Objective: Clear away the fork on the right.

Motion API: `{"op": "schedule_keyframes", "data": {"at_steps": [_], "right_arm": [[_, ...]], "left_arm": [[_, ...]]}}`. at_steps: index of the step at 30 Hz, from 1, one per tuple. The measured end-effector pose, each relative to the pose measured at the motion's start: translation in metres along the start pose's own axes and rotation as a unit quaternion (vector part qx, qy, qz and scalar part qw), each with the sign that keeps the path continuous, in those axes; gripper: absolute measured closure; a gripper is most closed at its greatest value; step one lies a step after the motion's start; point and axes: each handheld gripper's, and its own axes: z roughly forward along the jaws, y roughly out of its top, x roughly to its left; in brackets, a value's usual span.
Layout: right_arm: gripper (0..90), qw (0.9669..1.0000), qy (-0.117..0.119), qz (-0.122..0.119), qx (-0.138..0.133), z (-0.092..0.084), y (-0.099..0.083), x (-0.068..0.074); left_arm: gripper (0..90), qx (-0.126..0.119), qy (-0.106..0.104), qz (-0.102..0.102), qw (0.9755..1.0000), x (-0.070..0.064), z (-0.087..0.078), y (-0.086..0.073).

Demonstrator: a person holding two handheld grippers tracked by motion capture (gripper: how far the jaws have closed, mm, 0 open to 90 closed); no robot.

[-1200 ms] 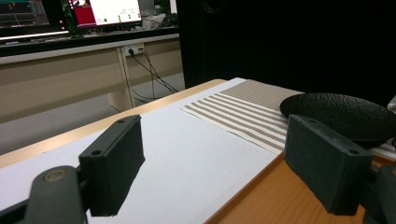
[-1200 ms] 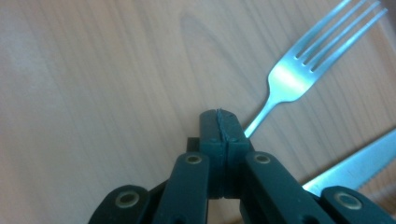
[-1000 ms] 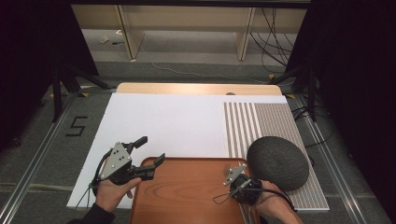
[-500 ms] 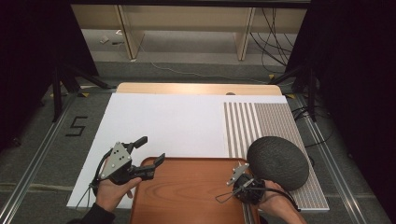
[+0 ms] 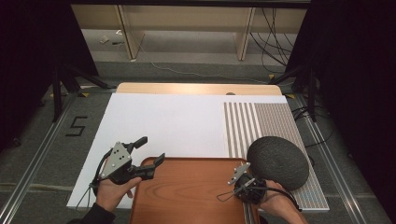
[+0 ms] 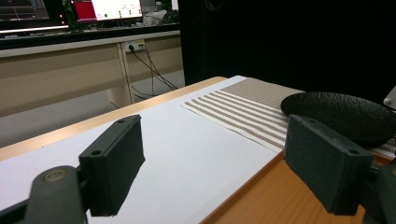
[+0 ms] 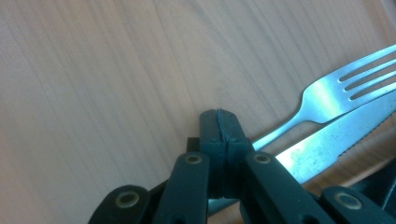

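Two utensils, fork point(image 7: 327, 95) and knife point(image 7: 336, 140), lie just beside the right gripper's point(image 7: 219, 122) closed, empty jaws; nothing lifted yet. Left gripper point(image 6: 212, 163) gapes, idle.

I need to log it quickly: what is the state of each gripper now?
Left gripper: open, holding nothing.
Right gripper: closed over the fork handle; a grip cannot be told.

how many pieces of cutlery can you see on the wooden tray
2: a fork and a knife lying side by side on the tray beside the shut right hand-held gripper; others may be hidden.
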Motion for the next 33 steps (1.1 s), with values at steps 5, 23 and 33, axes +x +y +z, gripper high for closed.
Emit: {"op": "schedule_keyframes", "data": {"at_steps": [5,23,33], "right_arm": [[83.4,0.9995,0.017,0.012,-0.022,-0.003,-0.002,-0.004],[36.2,0.9691,0.084,0.131,-0.192,-0.032,-0.009,-0.023],[31.3,0.9584,0.063,0.147,-0.237,-0.046,-0.018,-0.031]], "left_arm": [[19.5,-0.001,0.000,-0.001,1.0000,0.000,0.000,0.000],[19.6,-0.005,-0.001,0.006,1.0000,0.000,-0.002,0.003],[19.6,-0.006,0.000,0.006,1.0000,-0.001,-0.002,0.003]]}}
